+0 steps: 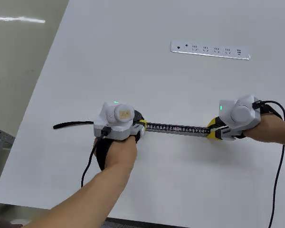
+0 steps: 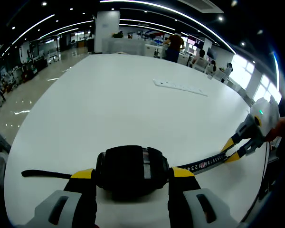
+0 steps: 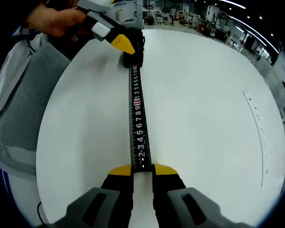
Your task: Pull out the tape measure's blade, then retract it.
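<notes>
The tape measure's black case (image 2: 132, 171) is clamped by the left gripper (image 1: 140, 127), its jaws spread to the case's width, on the near part of the white table (image 1: 180, 185). The blade (image 1: 175, 128) is stretched flat along the tabletop, its tip pinched by the right gripper (image 3: 142, 172), whose jaws are nearly together. A black strap (image 1: 72, 125) is seen trailing from the case. A power strip (image 1: 210, 50) lies well beyond.

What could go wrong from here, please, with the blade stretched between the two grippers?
1. The right gripper pinches the blade at its very end; if it slips, the blade could snap back toward the case.
2. The left gripper clamps the case by its sides; a hard pull might twist it loose.
</notes>
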The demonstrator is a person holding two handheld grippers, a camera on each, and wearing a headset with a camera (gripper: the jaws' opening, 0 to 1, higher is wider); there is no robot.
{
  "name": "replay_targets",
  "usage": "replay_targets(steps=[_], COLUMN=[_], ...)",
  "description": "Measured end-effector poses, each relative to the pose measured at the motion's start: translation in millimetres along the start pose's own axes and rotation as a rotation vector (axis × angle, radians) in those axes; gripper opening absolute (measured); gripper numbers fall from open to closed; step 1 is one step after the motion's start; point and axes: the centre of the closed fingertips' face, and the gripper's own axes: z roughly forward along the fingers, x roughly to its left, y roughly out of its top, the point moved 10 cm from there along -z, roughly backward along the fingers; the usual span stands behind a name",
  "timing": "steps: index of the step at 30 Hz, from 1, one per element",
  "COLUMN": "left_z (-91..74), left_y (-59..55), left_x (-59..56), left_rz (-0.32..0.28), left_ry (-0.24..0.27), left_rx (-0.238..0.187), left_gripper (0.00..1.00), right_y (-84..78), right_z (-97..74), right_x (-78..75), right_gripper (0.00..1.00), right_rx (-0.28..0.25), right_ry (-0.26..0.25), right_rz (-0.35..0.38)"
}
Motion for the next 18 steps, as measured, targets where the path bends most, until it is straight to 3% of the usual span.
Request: replay_targets(steps=[18], left_z=[0.4], left_y=[-0.7], left_x=[0.0], left_rz=[0.000], left_ry=[0.000], left_rx=[-0.005], left_gripper=[0.57], right_y=[14.2], right_z=[6.1], right_x=[0.5], right_gripper=[0.14], right_rx=[-0.014], right_ry=[-0.005], right_rz=[-0.002])
